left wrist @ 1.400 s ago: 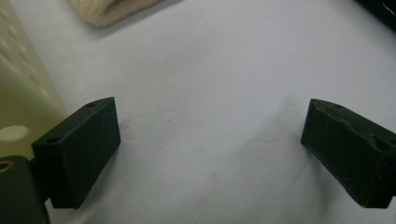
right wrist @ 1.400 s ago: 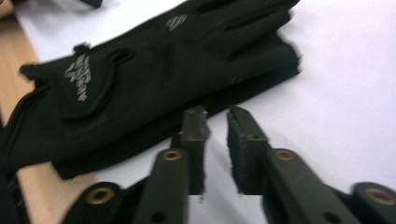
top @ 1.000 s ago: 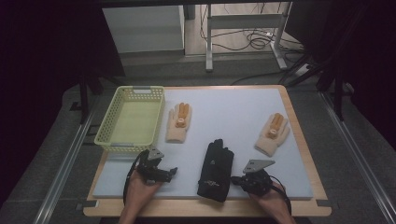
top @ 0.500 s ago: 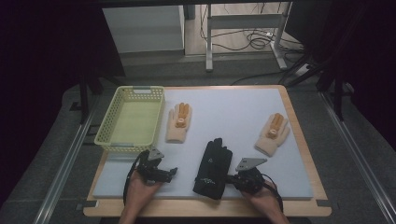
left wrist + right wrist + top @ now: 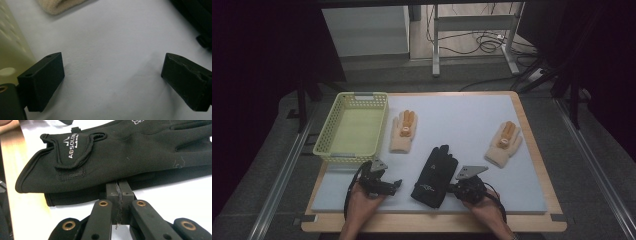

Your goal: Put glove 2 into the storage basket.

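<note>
Black glove edge btwn shut R tongs

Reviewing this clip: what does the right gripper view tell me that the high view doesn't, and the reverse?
Right gripper view: white lettering on the black glove's cuff strap, and the right tongs shut, tips at the glove's edge. High view: the green basket, a beige glove beside it, another beige glove farther right, and the left tongs. Both: the black glove lying on the white mat.

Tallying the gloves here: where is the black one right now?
In the high view the black glove lies near the table's front edge, between both grippers, with the right gripper at its edge.
</note>
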Available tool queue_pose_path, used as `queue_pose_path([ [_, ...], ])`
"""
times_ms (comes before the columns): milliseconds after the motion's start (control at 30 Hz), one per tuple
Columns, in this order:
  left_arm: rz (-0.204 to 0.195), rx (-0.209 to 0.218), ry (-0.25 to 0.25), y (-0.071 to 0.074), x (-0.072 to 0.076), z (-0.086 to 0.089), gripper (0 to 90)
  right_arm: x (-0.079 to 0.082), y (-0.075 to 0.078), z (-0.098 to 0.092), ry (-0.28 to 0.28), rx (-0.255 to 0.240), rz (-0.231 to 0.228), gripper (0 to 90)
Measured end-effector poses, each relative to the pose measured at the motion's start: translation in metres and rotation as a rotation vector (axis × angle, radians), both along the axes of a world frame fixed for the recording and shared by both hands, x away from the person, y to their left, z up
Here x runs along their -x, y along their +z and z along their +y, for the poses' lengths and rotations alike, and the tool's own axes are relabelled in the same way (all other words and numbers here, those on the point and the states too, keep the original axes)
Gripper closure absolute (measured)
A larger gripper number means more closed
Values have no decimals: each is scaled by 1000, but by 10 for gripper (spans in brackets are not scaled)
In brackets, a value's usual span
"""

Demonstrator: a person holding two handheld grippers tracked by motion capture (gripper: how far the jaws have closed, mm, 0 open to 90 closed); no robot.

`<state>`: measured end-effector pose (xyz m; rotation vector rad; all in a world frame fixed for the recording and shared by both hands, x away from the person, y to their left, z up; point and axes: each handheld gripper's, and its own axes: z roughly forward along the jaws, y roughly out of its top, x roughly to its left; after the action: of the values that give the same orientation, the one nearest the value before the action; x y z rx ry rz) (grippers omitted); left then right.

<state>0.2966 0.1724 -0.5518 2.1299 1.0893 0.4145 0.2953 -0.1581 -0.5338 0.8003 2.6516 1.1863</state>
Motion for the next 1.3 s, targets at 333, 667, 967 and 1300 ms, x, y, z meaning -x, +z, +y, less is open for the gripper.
queue_pose_path([
  [333,1,0,0,0,0,0,49,-9,0,22,1,29,-34,884],
  [667,1,2,1,0,0,0,49,-15,0,36,14,47,-65,882],
  [967,0,-2,3,0,0,0,45,-8,8,28,24,83,-106,758],
  [1300,1,-14,34,0,-1,-1,0,-18,17,-24,-130,57,-140,614],
])
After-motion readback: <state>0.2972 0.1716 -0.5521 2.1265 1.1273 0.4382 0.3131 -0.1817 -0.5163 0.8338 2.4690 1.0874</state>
